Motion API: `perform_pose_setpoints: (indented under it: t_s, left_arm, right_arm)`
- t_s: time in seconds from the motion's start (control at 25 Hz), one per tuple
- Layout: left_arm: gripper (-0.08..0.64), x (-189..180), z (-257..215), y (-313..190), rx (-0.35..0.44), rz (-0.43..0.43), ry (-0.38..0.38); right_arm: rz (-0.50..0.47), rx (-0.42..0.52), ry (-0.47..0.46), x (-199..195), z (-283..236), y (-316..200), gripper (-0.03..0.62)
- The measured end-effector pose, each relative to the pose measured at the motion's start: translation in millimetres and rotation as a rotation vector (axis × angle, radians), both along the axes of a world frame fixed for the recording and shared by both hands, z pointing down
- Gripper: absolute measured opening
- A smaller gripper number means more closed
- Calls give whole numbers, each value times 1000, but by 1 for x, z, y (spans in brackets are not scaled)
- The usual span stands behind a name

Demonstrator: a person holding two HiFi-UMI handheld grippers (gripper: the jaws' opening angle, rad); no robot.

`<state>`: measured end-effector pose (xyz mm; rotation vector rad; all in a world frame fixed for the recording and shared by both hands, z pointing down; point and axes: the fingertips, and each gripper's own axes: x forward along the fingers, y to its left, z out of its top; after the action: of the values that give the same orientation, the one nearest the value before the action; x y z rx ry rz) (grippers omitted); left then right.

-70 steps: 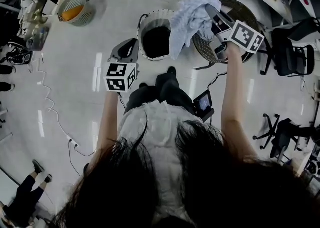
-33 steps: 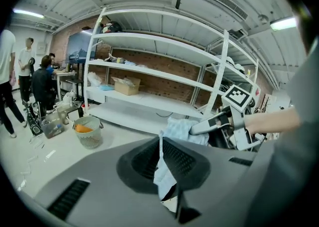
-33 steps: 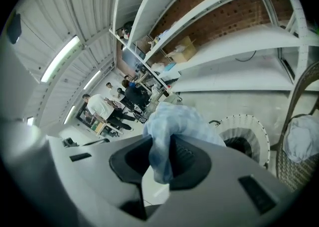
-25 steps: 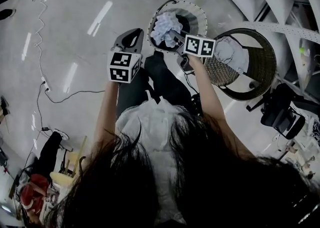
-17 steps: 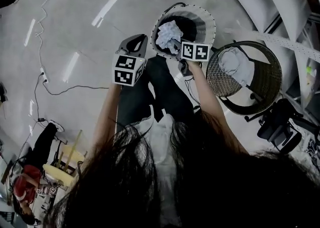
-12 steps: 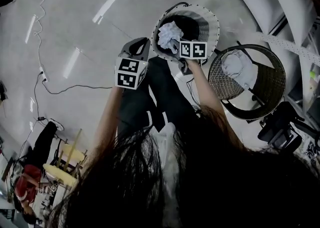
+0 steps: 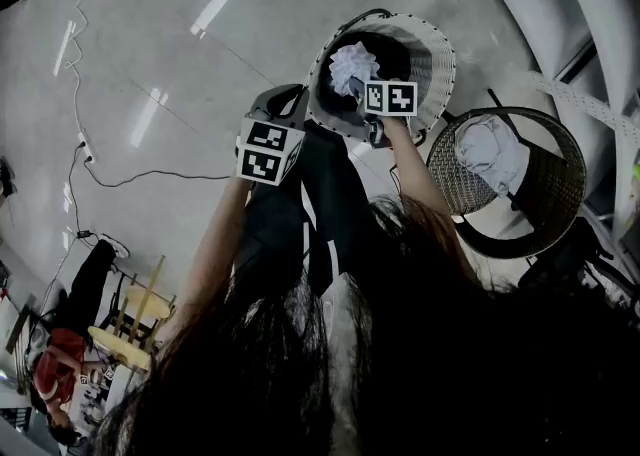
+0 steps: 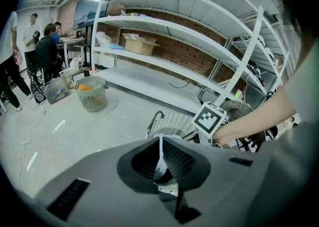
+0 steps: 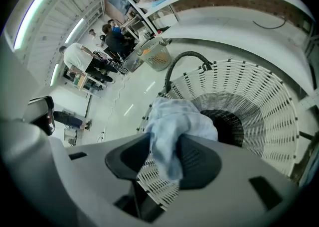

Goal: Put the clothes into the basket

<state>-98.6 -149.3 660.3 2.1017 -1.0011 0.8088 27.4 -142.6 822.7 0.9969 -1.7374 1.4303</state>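
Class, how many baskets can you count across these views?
3: a white basket with a cloth over it; a dark wicker basket beside it; a small basket holding something orange, farther across the floor. Others may be hidden.

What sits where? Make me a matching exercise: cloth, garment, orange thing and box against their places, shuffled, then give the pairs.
Things
1. cloth
2. garment
3. orange thing
4. box

Places
A. in the small basket
B. on a shelf
C. in the wicker basket
D. at the mouth of the white basket

Pairs: 1-D, 2-C, 3-A, 4-B
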Motion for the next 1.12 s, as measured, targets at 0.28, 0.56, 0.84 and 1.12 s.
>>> perform_pose_setpoints:
  t_s: [0.28,0.56,0.84,1.12]
  left_arm:
    - [29,6,11,0,-21,11,0]
    - [29,6,11,4,-21,27,-2]
    - [29,-2,4,9,-9,41,-6]
    - [29,-7,-27,14,36,68,12]
  right_arm:
    - [-16,14,-13,0,4,-11,262]
    - [-19,28,-34,-11,-1,-12,262]
    - [47,78,-75,-13,-21,-14,261]
    - [88,232,-107,-6,-90,-18,261]
